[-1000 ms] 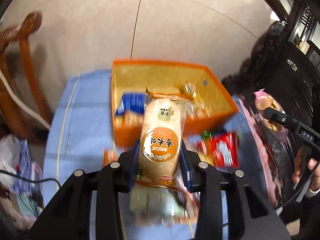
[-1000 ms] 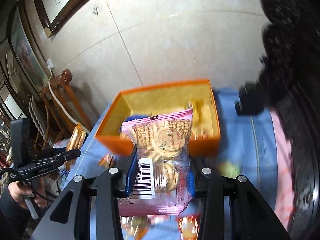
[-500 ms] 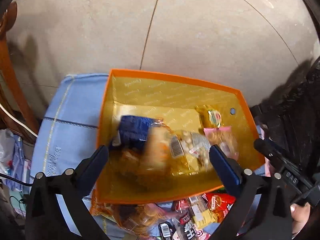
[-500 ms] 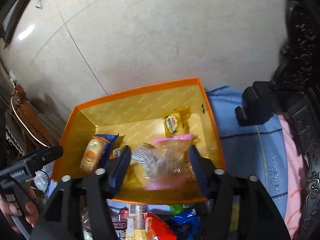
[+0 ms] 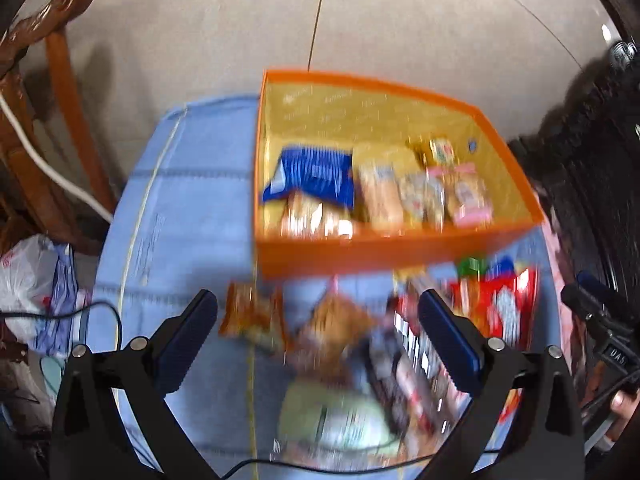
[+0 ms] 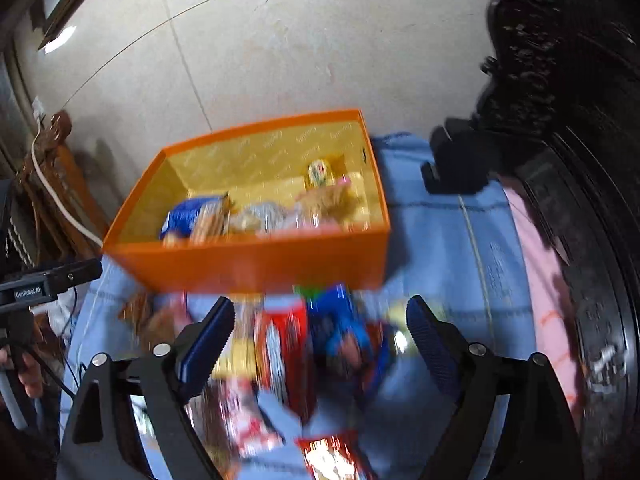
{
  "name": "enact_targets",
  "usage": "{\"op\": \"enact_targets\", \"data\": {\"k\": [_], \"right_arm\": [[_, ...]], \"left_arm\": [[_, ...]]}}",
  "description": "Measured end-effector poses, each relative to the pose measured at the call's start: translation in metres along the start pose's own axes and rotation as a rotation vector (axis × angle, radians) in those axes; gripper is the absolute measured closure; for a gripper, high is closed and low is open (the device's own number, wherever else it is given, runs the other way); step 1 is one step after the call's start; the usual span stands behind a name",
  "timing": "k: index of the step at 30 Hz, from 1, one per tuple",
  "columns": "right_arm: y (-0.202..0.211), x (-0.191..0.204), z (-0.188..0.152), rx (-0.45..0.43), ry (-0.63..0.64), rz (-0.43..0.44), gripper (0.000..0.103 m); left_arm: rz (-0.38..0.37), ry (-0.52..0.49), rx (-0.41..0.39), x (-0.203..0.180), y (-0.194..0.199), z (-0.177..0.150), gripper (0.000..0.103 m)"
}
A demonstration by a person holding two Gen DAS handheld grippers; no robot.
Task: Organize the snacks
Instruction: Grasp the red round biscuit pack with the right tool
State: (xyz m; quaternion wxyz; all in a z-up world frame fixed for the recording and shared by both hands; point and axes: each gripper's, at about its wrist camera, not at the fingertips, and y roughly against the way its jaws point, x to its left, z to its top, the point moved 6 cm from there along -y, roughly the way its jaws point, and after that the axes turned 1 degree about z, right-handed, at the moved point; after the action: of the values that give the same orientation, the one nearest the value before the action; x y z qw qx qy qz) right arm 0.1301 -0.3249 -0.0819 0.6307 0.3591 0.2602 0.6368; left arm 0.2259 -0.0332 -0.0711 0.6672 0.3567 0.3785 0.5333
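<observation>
the left gripper [image 5: 318, 308] stands wide and empty above blurred loose snacks [image 5: 340, 344] on the blue cloth [image 5: 180, 208]. the right gripper [image 6: 320, 314], jaws opening with nothing pinched, hangs over more packets [image 6: 288, 344]. beyond both, the orange box [image 5: 380, 254] holds several packs.

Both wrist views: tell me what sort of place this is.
Probably a room in a home, not a lab. A carved brown wooden chair stands on pale stone floor tiles, dark ornate carved furniture lines one side, and a blue cloth covers the table under an orange cardboard box of snacks.
</observation>
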Motion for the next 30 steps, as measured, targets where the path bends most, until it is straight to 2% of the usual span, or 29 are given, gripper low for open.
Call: {"op": "enact_targets", "data": {"k": [5,12,14,17,21,22,24,25,26,28,30], "right_arm": [[0.006,-0.01,-0.057,0.092,-0.002,-0.033,0.011],[-0.007,-0.011,-0.114,0.217,-0.011,-0.034,0.011],[-0.012,-0.008,-0.122,0.227,0.016,-0.044,0.011],[-0.026,-0.004,-0.131,0.251,0.094,-0.106,0.013],[-0.042,0.004,-0.132,0.261,0.17,-0.133,0.015],[-0.049,0.004,-0.134,0.28,0.185,-0.146,0.018],[-0.057,0.004,-0.137,0.308,0.19,-0.139,0.04],[-0.061,0.003,-0.139,0.327,0.177,-0.112,0.056],[-0.061,0.002,-0.138,0.314,0.146,-0.089,0.059],[-0.06,0.003,-0.138,0.318,0.146,-0.086,0.059],[-0.054,0.004,-0.139,0.323,0.111,-0.037,0.06]], "left_arm": [[0.027,-0.004,0.077,0.008,-0.002,-0.062,0.004],[0.003,0.101,0.183,0.021,-0.012,-0.127,0.004],[0.012,0.103,0.191,0.023,-0.011,-0.136,0.004],[0.025,0.103,0.191,0.027,-0.007,-0.144,0.004],[0.031,0.096,0.182,0.027,-0.002,-0.149,0.004],[0.041,0.089,0.179,0.026,-0.003,-0.151,0.004],[0.066,0.069,0.177,0.026,-0.005,-0.156,0.004],[0.07,0.06,0.185,0.026,-0.008,-0.158,0.004],[0.069,0.049,0.193,0.025,-0.01,-0.161,0.004],[0.076,0.03,0.199,0.022,-0.012,-0.164,0.004],[0.08,0.015,0.2,0.019,-0.015,-0.164,0.004]]}}
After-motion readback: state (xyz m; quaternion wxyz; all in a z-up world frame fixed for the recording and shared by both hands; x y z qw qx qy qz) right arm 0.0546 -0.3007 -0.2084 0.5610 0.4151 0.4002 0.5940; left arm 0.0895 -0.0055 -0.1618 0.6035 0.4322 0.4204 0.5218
